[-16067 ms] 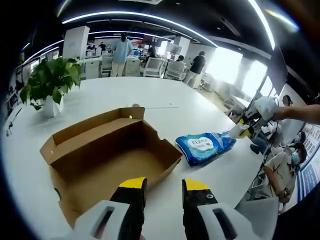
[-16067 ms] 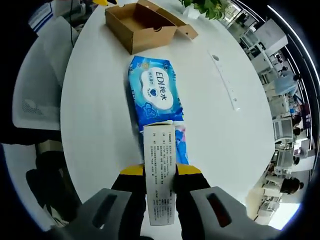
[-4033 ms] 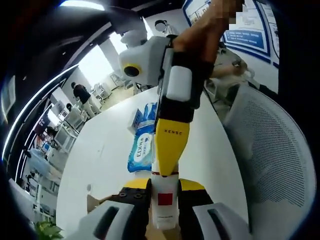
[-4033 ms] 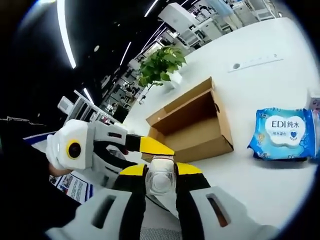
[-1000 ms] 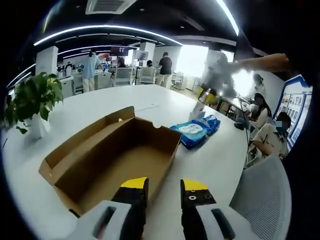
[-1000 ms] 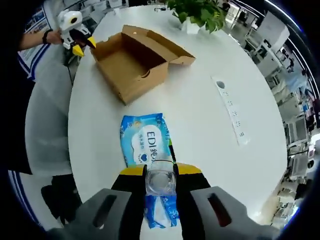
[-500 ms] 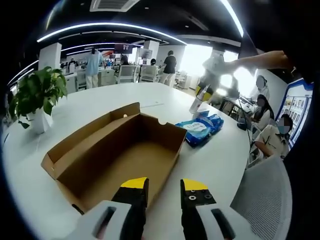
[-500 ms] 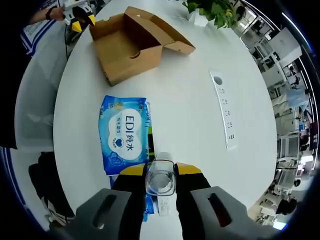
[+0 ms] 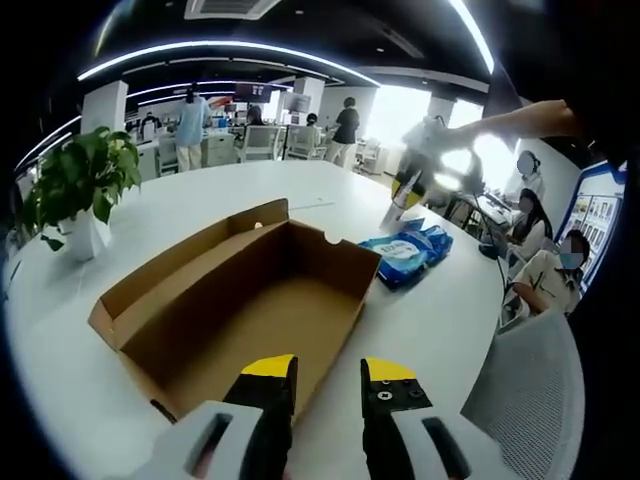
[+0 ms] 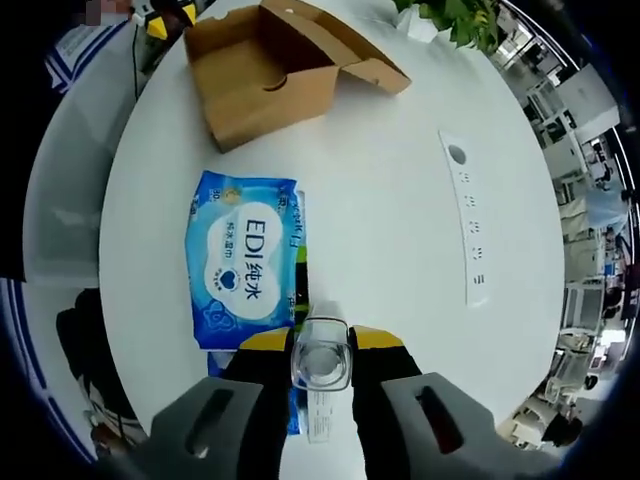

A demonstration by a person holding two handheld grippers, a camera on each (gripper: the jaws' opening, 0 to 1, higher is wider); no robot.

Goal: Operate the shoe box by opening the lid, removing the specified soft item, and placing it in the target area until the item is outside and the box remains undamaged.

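Right gripper, at the bottom centre of the right gripper view, is clamped on a small clear bottle seen end-on between its yellow-tipped jaws. Just above it in that view lies the blue wipes pack, flat on the white desk, well apart from the open cardboard shoe box at the upper left of the frame. A white power strip lies on the desk at the right.

Left gripper, at the bottom centre of the left gripper view, has its jaws apart with nothing between them, just before the near edge of the shoe box, whose lid is folded back. The wipes pack sits right of the box. A potted plant stands at the left.
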